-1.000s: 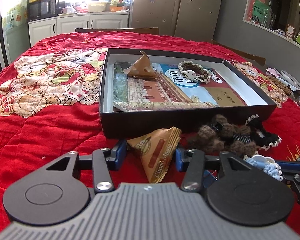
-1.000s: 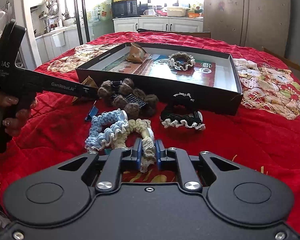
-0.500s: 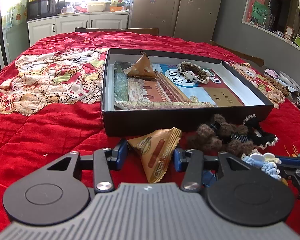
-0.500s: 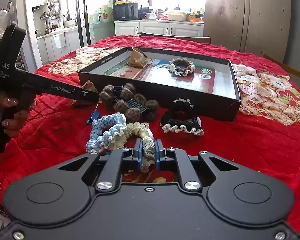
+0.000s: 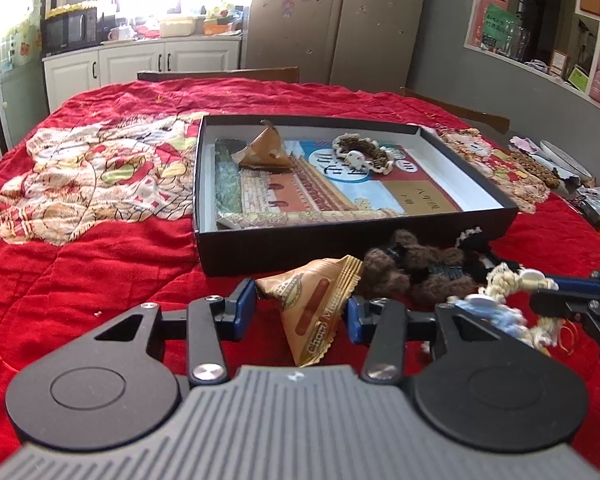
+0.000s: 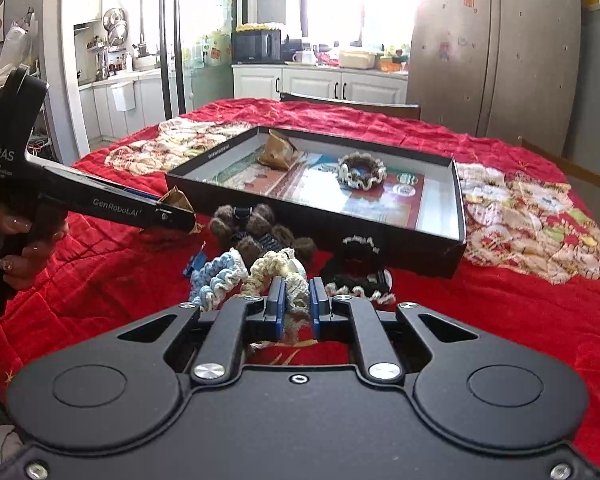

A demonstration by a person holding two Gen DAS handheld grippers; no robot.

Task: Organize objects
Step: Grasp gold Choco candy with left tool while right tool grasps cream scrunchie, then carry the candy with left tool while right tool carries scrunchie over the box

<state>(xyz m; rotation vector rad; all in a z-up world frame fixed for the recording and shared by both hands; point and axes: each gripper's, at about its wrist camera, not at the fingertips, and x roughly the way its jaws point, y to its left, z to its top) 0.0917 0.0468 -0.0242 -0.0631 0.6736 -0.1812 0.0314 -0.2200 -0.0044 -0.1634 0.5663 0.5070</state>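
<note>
My left gripper (image 5: 302, 310) is open, its fingers either side of a brown triangular snack packet (image 5: 316, 306) on the red cloth in front of the black box (image 5: 340, 250). My right gripper (image 6: 296, 310) is shut on a cream crochet scrunchie (image 6: 278, 274) and holds it raised; a blue scrunchie (image 6: 216, 280) hangs linked beside it. Both scrunchies also show in the left wrist view (image 5: 504, 304). A brown pom-pom hair clip (image 6: 260, 226) and a black scrunchie (image 6: 358, 266) lie before the box. Inside the box are another packet (image 5: 266, 150) and a brown scrunchie (image 5: 362, 154).
The table is covered by a red patterned quilt (image 5: 80, 240). The other hand-held gripper (image 6: 80, 196) reaches in from the left of the right wrist view. Small items lie at the table's right edge (image 5: 560, 164). Chairs stand at the far side (image 5: 220, 74).
My right gripper has lifted with the cream scrunchie, drawing the blue one up with it. My left gripper stays open around the packet, raised slightly.
</note>
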